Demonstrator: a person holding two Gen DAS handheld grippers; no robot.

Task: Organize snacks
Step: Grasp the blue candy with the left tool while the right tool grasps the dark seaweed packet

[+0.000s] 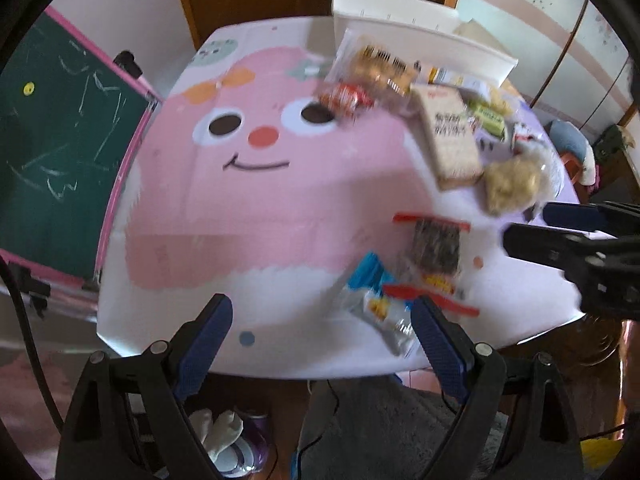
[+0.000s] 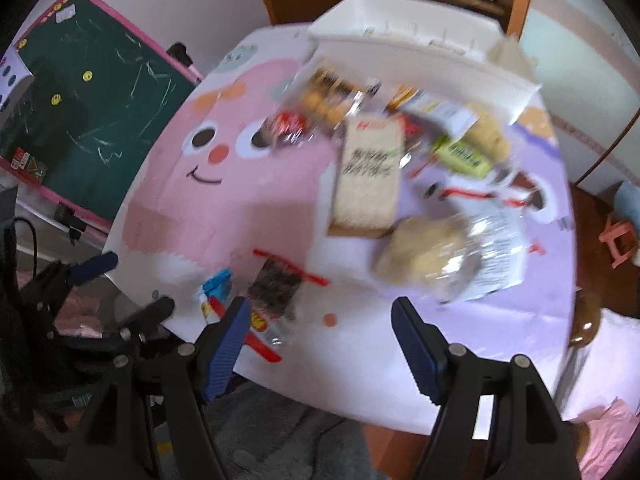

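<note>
Left wrist view shows the left gripper (image 1: 322, 332) hovering over the near edge of the counter (image 1: 280, 200), which is covered by a pink-and-white cartoon-face cloth; its jaws stand wide apart and hold nothing. Reading left to right, the left half of the cloth carries no snacks. Just ahead of the right jaw lies a small blue-and-white foil packet (image 1: 380, 304), partly overlapped by a clear bag of dark pieces with red seal strips (image 1: 436, 252). Both appear light, thin and crinkly; judged slippery, best pinched at a sealed end rather than across the contents. Further right and farther back sits a flat tan rectangular packet with dark print (image 1: 452, 136), seemingly stiffer, to be taken by its long edges. Beside it lies a clear bag of pale puffed pieces (image 1: 512, 184), likely soft and crushable, calling for a gentle grip at the neck. Behind the heap stands a white plastic bin (image 1: 420, 20), the probable destination. Right wrist view shows the right gripper (image 2: 320, 344), jaws likewise apart and empty, near the red-striped bag. Motion blur limits finer detail.
</note>
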